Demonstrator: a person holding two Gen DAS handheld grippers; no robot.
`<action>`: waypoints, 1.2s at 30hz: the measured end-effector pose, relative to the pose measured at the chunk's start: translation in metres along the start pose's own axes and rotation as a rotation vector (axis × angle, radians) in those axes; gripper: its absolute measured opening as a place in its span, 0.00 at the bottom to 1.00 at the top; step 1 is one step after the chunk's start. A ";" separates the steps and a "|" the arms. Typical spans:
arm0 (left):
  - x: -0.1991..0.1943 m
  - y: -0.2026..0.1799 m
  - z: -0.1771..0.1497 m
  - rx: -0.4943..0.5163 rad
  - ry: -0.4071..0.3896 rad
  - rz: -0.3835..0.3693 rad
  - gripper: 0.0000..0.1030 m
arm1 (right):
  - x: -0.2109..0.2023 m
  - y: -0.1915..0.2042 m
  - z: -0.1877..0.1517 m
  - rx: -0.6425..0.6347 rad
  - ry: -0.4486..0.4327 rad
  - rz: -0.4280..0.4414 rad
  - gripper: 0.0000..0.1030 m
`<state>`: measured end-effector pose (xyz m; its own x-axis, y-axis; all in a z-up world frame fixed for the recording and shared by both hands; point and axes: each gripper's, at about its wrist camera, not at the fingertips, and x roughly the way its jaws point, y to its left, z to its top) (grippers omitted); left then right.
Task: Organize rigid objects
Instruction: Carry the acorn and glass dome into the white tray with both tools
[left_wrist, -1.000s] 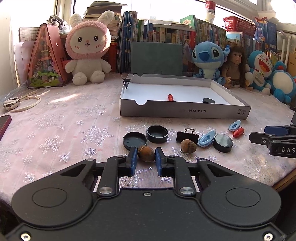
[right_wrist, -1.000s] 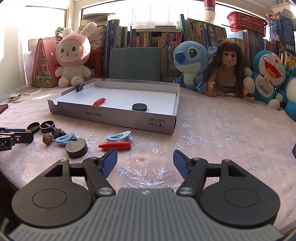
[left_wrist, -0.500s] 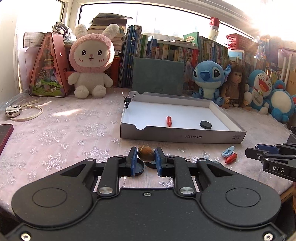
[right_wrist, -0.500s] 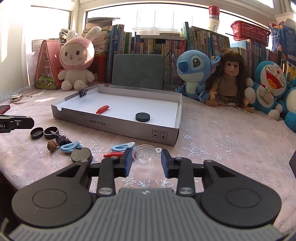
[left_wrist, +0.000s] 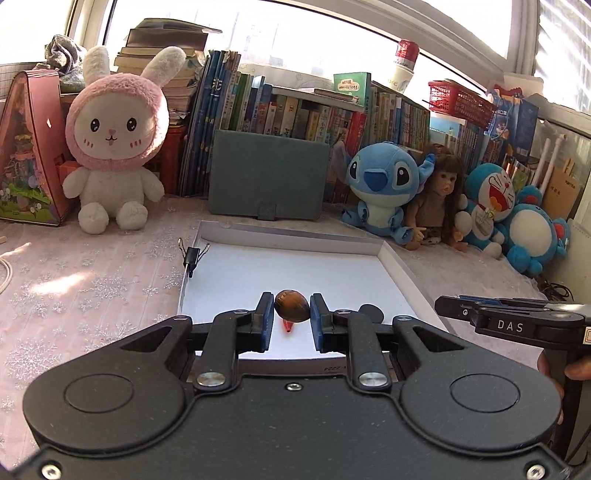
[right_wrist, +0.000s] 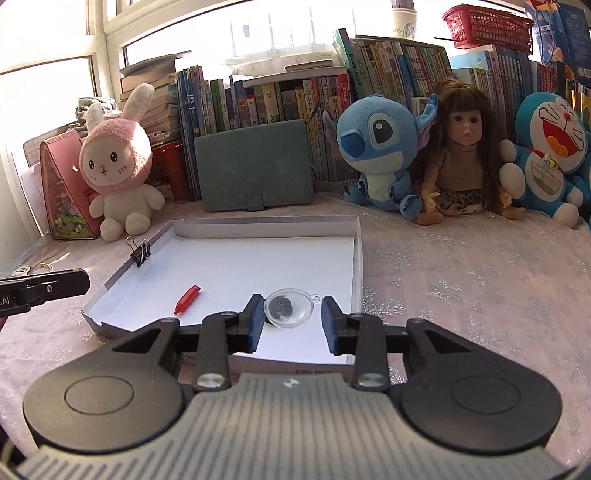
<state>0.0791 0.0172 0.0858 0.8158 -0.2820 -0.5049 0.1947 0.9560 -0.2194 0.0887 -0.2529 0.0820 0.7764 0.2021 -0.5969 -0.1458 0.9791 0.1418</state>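
My left gripper (left_wrist: 291, 321) is shut on a brown nut (left_wrist: 291, 305) and holds it above the white cardboard tray (left_wrist: 229, 273). My right gripper (right_wrist: 291, 319) holds a clear round plastic lid (right_wrist: 290, 308) between its pads, also above the tray (right_wrist: 221, 266). Through the lid a black disc (right_wrist: 279, 305) shows on the tray floor. A red cap (right_wrist: 187, 298) lies in the tray; its tip (left_wrist: 288, 327) shows under the nut in the left wrist view. A black binder clip (right_wrist: 140, 252) sits on the tray's left wall.
Plush toys, a doll (right_wrist: 460, 162), a green case (right_wrist: 255, 164) and books line the back of the table. The pink snowflake cloth (right_wrist: 461, 273) spreads around the tray. The right gripper's fingers (left_wrist: 517, 321) show at the right of the left wrist view.
Both grippers rose from the table's front and moved forward over the tray, each carrying its object. The right gripper closed on the clear lid during this time.
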 end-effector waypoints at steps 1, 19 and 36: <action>0.007 0.000 0.005 -0.002 0.012 -0.001 0.19 | 0.006 -0.002 0.005 0.014 0.016 0.000 0.38; 0.128 0.023 0.011 -0.049 0.261 0.070 0.19 | 0.090 -0.011 0.025 0.133 0.266 -0.047 0.38; 0.146 0.025 0.009 -0.112 0.277 0.051 0.19 | 0.102 -0.016 0.020 0.175 0.278 -0.061 0.38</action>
<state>0.2077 0.0007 0.0138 0.6402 -0.2598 -0.7229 0.0834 0.9590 -0.2708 0.1827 -0.2481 0.0345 0.5802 0.1653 -0.7975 0.0216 0.9757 0.2180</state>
